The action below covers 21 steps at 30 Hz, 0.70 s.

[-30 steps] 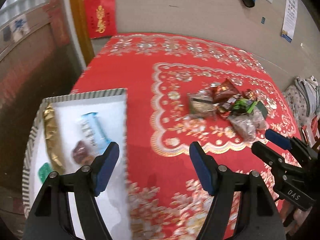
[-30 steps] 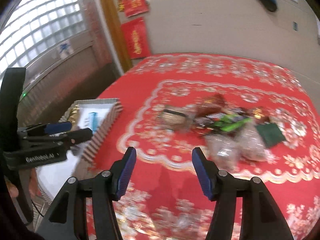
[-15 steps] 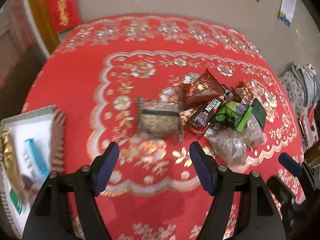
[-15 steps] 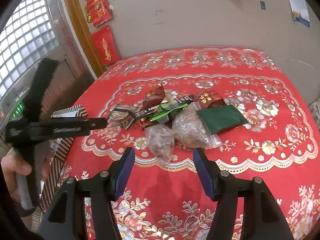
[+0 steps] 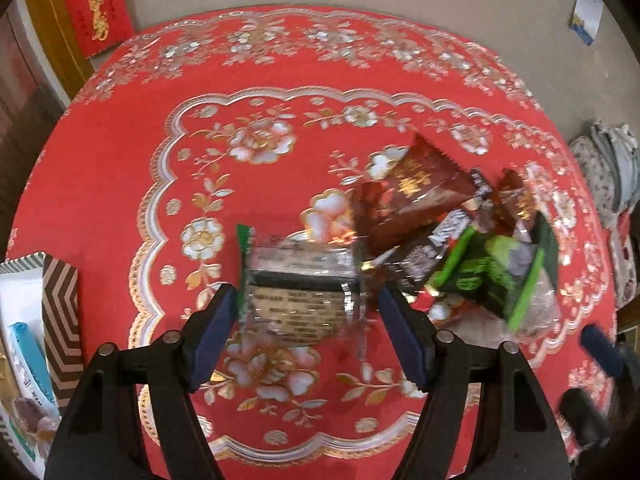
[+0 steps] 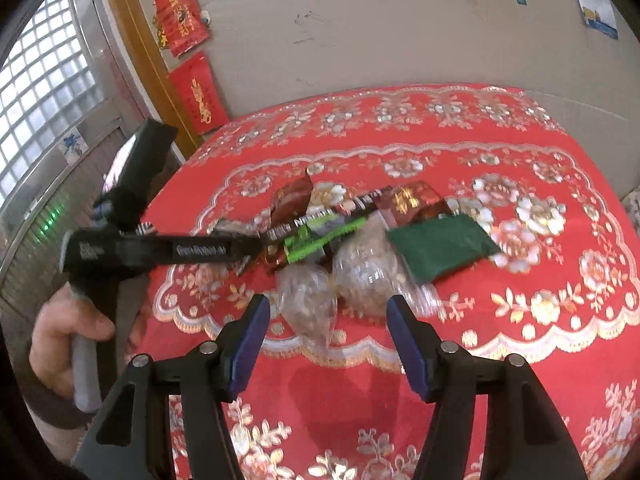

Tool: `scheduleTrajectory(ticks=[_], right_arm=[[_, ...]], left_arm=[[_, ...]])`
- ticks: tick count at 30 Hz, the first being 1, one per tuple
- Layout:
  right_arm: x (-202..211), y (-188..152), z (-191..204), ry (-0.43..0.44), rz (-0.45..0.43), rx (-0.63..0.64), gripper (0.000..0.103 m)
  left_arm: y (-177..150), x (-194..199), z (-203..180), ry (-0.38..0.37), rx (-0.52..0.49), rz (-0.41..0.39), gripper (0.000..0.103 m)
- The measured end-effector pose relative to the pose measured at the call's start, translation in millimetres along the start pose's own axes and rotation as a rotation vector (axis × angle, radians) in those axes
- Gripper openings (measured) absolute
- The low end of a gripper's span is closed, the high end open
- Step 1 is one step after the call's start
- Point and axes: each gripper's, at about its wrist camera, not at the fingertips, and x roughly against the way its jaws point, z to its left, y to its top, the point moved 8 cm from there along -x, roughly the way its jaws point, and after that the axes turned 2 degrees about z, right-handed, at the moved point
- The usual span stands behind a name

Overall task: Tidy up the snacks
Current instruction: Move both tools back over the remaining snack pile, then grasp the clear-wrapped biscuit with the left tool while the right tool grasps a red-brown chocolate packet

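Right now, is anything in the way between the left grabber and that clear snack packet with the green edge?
Nothing visible. The left gripper is open right over the clear packet, with only red tablecloth around it.

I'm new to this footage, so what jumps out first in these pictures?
A jumbled pile of snack packets sits mid-table on a bright red floral tablecloth. The open left gripper hovers over a clear packet with a green edge, and the open right gripper faces two clear bags. A striped box sits at the table's left edge.
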Motion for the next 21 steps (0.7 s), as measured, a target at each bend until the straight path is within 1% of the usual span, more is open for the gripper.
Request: scheduleTrajectory(ticks=[1, 3, 4, 5, 8, 11, 14, 16, 17, 21], right_arm=[[-2, 5, 2, 0.001, -0.004, 0.003, 0.063], [-7, 16, 5, 0.002, -0.008, 0.002, 0.063], [-11, 24, 7, 0.006, -0.012, -0.002, 0.063], [-13, 30, 8, 0.008, -0.015, -0.005, 0.063], [-33, 54, 13, 0.013, -0.007, -0.021, 0.067], [-57, 70, 19, 0.015, 0.021, -0.032, 0.066], [-85, 81, 24, -0.011, 0.058, -0.030, 0.066], [-101, 85, 27, -0.051, 0.082, 0.009, 0.066], [-110, 85, 30, -0.069, 0.101, 0.047, 0.066], [-126, 85, 34, -0.085, 0.130, 0.135, 0.067]], left_arm=[[0, 0, 1, -0.002, -0.001, -0.007, 0.071], [0, 1, 4, -0.006, -0.004, -0.024, 0.064], [0, 2, 6, 0.000, 0.001, -0.026, 0.056], [-1, 3, 9, 0.008, 0.005, -0.025, 0.053], [-5, 5, 14, 0.013, 0.000, -0.024, 0.052], [-9, 8, 19, 0.017, -0.005, -0.019, 0.051], [-16, 12, 21, 0.013, -0.011, -0.006, 0.051], [-20, 16, 21, 0.010, -0.019, -0.010, 0.051], [-21, 18, 22, 0.007, -0.020, -0.013, 0.051], [-26, 23, 17, -0.023, -0.041, -0.015, 0.049]])
